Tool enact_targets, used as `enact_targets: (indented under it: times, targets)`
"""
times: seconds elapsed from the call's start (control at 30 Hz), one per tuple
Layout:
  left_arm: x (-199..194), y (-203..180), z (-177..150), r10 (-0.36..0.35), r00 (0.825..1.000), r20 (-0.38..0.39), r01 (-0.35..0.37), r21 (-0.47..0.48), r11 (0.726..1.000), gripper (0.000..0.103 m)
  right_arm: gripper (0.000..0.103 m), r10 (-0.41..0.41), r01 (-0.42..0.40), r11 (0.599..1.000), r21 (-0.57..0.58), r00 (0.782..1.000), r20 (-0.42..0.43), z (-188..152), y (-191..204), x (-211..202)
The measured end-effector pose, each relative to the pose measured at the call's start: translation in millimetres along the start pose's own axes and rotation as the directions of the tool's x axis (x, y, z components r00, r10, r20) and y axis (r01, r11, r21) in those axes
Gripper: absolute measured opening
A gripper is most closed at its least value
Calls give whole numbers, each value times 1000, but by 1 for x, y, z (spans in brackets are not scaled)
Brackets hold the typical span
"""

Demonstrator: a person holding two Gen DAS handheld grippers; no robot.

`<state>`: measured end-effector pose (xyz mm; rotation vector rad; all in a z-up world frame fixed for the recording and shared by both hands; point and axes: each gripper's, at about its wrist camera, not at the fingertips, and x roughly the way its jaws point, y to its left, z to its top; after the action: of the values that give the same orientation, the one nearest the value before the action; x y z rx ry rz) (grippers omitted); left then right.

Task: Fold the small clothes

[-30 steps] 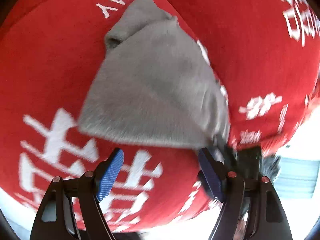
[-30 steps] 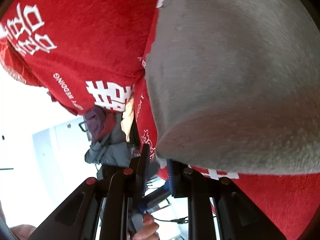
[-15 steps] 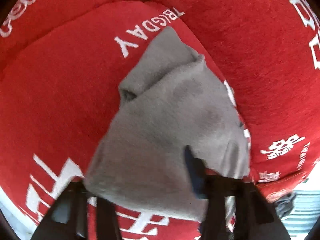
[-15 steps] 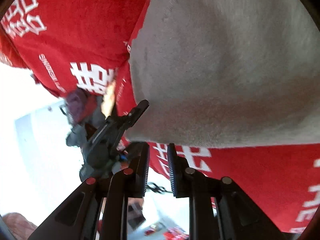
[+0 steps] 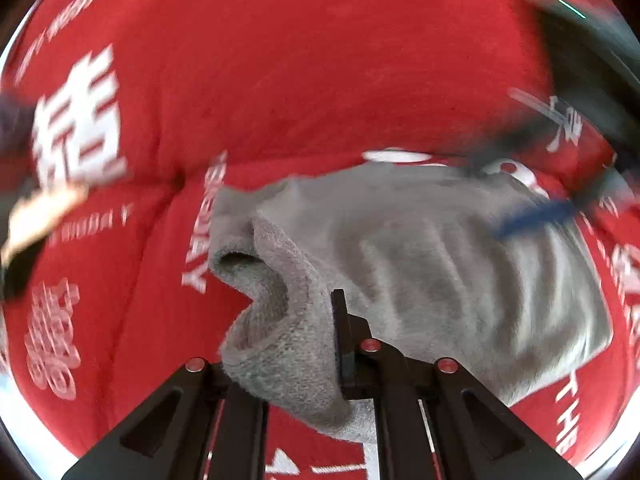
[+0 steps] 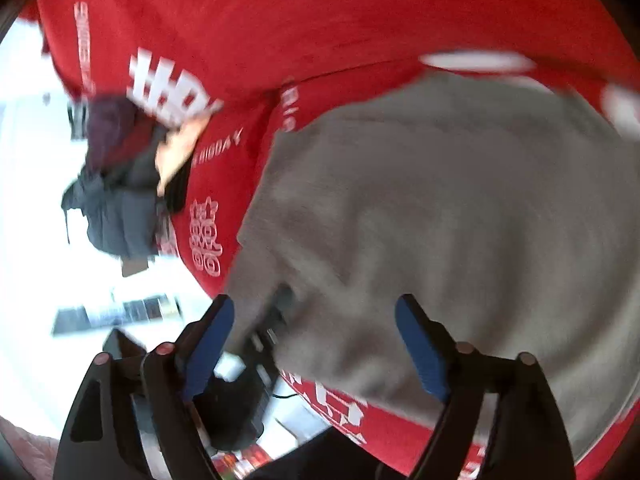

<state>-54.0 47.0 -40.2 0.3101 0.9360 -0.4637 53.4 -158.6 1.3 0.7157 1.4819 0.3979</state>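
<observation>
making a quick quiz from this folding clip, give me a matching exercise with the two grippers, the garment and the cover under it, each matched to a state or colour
Column 1:
1. left gripper
2. right gripper
3. grey garment
4. cover

Column 2:
A. red with white print
B. open, blue pads apart
C. clamped on a bunched fabric edge
D. soft, grey, lying on the cover

Pairs: 1-C, 2-B, 3-D, 4-A

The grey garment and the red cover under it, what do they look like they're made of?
Grey garment: looks like a soft knit, perhaps fleece or terry. Its rolled edge in the left gripper shows a fuzzy, looped, matte pile.

Red cover: seems a short-pile plush or velvety fabric, matte with faint brushed streaks. The white lettering looks printed or woven in; motion blur leaves that open.
</observation>
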Motion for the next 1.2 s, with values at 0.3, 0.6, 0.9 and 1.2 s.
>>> enact_targets:
  times: [0.3,0.6,0.9,1.2]
  targets:
    - [-7,-18,5,-6,999,52,-1,137,991,10,103,-243,186,959,-214,928,-281,88,70,106]
    - [-8,-20,9,-10,998,55,3,132,991,10,24,-344,285,927,-245,905,-248,92,56,123]
    - [-47,-52,31,-135,985,109,107,231,967,10,17,108,-107,990,-92,994,6,58,7,-5]
    - [-94,-151,62,-336,931,139,247,438,864,10,17,300,-303,952,-46,889,347,-30,-81,-155]
